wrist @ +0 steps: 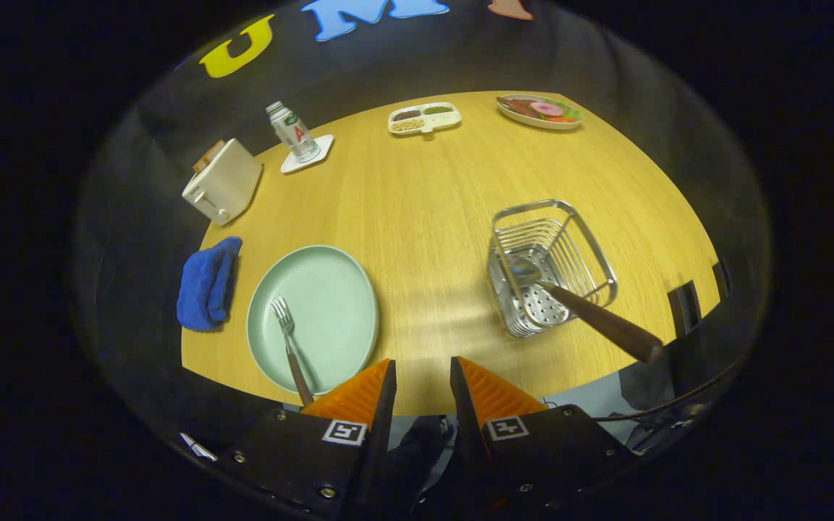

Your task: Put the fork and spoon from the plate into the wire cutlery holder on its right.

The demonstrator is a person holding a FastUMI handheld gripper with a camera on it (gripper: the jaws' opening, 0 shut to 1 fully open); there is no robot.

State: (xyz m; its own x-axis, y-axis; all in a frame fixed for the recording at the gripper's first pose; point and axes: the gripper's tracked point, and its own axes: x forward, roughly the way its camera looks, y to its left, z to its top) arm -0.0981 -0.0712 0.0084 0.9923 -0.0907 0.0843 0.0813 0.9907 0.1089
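Hand-held gripper (pixel 422 376) empty, fingers apart; its left finger hides the fork (pixel 289 340) handle's end; spoon (pixel 576 304) leans in wire holder (pixel 549 266) ahead-right.

Wooden desk (pixel 424 217). Blue cloth (pixel 207 284) bunched at the near left edge. White toaster (pixel 223 181) beyond the cloth, bread in its slot. Can (pixel 292 131) upright on a white coaster (pixel 308 154), just right of the toaster. Divided snack tray (pixel 424 118) at the far edge. Plate of food (pixel 540 111) to its right, far corner.
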